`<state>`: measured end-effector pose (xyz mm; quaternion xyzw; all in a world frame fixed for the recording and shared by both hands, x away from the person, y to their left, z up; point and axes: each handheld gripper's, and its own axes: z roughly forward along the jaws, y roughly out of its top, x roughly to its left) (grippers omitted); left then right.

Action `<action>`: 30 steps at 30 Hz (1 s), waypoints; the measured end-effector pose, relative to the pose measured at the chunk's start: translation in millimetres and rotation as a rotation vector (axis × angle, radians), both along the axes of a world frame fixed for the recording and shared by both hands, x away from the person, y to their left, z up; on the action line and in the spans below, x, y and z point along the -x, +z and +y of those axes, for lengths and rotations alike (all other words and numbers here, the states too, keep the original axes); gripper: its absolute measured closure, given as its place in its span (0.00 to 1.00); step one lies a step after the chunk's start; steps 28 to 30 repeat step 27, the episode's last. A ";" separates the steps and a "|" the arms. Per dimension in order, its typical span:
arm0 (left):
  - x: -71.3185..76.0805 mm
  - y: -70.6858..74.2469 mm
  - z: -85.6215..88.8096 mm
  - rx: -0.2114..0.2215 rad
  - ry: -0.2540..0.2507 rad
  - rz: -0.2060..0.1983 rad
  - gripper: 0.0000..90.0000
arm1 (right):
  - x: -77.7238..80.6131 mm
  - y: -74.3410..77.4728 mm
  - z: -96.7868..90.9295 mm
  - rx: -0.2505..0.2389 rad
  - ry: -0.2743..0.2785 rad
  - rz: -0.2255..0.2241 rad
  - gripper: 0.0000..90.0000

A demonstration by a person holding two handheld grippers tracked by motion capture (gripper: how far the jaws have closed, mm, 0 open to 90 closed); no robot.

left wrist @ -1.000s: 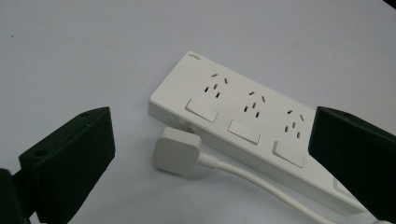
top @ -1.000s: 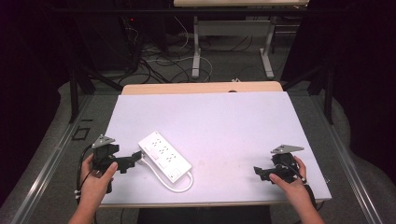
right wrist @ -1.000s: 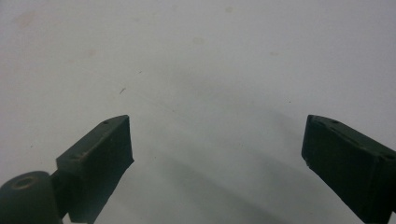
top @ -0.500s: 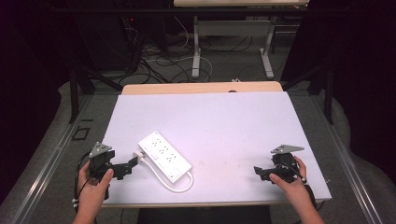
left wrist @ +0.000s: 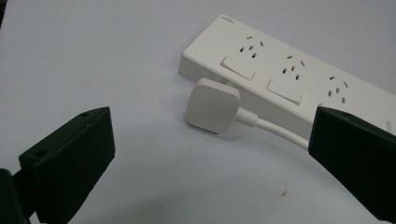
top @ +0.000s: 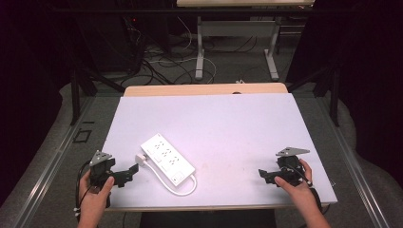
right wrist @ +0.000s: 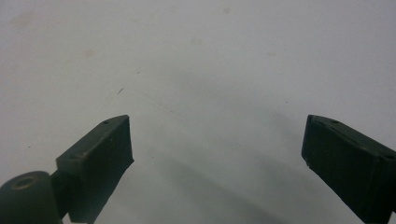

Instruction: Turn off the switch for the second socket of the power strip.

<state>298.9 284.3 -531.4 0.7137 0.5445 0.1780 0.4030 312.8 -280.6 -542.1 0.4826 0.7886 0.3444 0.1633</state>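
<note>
Low at the table's near edge, left gripper [top: 127,174] and right gripper [top: 265,175] hold fingers spread.

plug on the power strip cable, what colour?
White, same as the power strip; the plug shows best in the left gripper view.
</note>
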 end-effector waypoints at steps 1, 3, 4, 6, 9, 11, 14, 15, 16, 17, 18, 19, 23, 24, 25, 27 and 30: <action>0.2 -0.4 0.3 -0.005 -0.002 0.005 0.01 | -0.1 -0.1 -0.1 0.000 0.000 0.000 0.09; 0.4 -1.8 0.3 -0.009 -0.001 0.002 0.01 | 0.0 -0.2 0.0 -0.001 0.000 0.001 0.09; 0.4 -2.9 0.8 -0.008 -0.003 0.002 0.01 | 0.1 0.0 0.1 -0.001 -0.001 0.003 0.09; 0.5 -4.6 1.1 -0.006 0.001 0.002 0.01 | 0.2 0.1 0.1 0.000 -0.001 0.003 0.09; 0.7 -7.7 2.2 -0.006 0.001 0.006 0.01 | -0.1 -0.3 -0.1 0.000 0.000 0.000 0.09; 0.8 -9.8 2.1 0.001 0.009 0.000 0.01 | -0.1 -0.3 0.1 0.000 0.000 0.001 0.09; 1.4 -10.2 2.8 0.003 0.003 0.010 0.01 | -0.1 -0.5 0.5 0.000 -0.001 0.003 0.09; 1.5 -10.5 2.7 0.005 0.003 0.011 0.01 | -0.1 -0.6 0.6 0.000 -0.001 0.004 0.09; 1.4 -12.1 1.6 0.013 0.009 -0.002 0.01 | -0.1 -0.6 0.6 0.000 -0.001 0.004 0.09; 1.4 -12.8 0.9 0.018 0.009 0.000 0.01 | -0.1 -0.6 0.6 0.000 -0.001 0.003 0.09; 1.5 -13.3 0.9 0.012 0.005 0.004 0.01 | -0.2 -0.5 0.7 0.000 -0.001 0.003 0.09; 1.7 -13.2 1.0 0.009 -0.001 0.016 0.01 | -0.2 -0.5 0.7 0.000 -0.001 0.003 0.09; 1.4 -14.9 0.8 0.013 -0.003 0.020 0.01 | -0.6 -0.7 0.6 0.002 -0.001 0.003 0.09; 1.6 -14.6 1.4 0.009 -0.009 0.026 0.01 | -0.9 -0.9 0.8 0.003 0.001 0.001 0.09; 1.5 -14.7 1.9 0.003 -0.010 0.024 0.01 | -0.6 -0.8 1.2 0.005 -0.002 0.003 0.09; 1.3 -15.0 2.1 0.007 -0.005 0.021 0.01 | -0.8 -0.9 1.3 0.003 -0.002 0.007 0.09; 1.3 -15.0 2.1 0.007 -0.005 0.021 0.01 | -0.8 -0.9 1.3 0.003 -0.002 0.007 0.09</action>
